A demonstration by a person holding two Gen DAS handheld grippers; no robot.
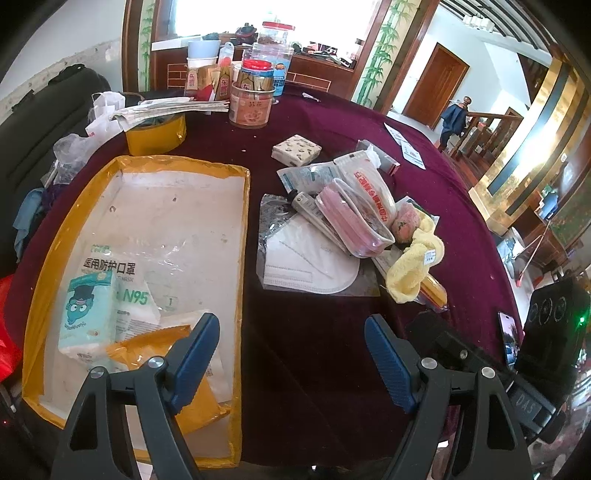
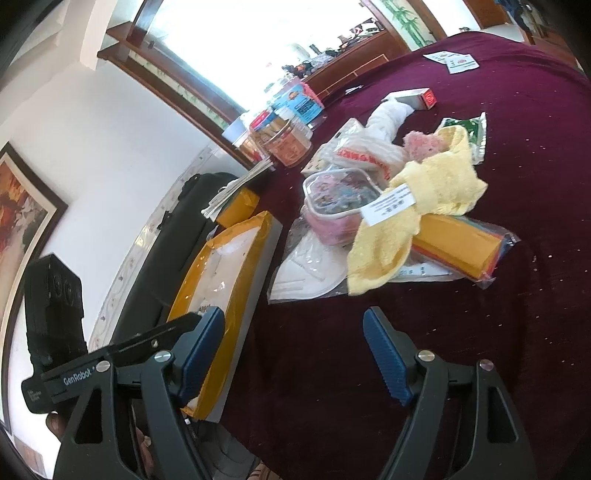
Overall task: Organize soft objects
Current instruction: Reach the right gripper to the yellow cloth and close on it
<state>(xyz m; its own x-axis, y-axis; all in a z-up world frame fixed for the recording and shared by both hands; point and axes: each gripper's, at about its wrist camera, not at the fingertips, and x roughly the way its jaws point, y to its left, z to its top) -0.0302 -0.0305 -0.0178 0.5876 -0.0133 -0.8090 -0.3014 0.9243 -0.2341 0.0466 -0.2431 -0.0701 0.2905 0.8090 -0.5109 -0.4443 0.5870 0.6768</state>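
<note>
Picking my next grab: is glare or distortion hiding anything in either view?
Left wrist: window blown out, pile sharp, yellow towel clear, edges bent by fisheye. Right wrist: window glare washes out the jars; towel clear, horizon tilted.

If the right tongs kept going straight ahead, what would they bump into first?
Probably the bare purple tablecloth: the open right tongs tilt downward. If they skimmed above it, the yellow towel on the pile looks like the first thing; depth is hard to judge.

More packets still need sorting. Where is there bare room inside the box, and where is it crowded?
The far half of the yellow-rimmed box lies bare, beyond the N95 mask pack. Its near-left corner is crowded: tissue pack, orange pouch. Bare cloth lies between the box and the white mask.
</note>
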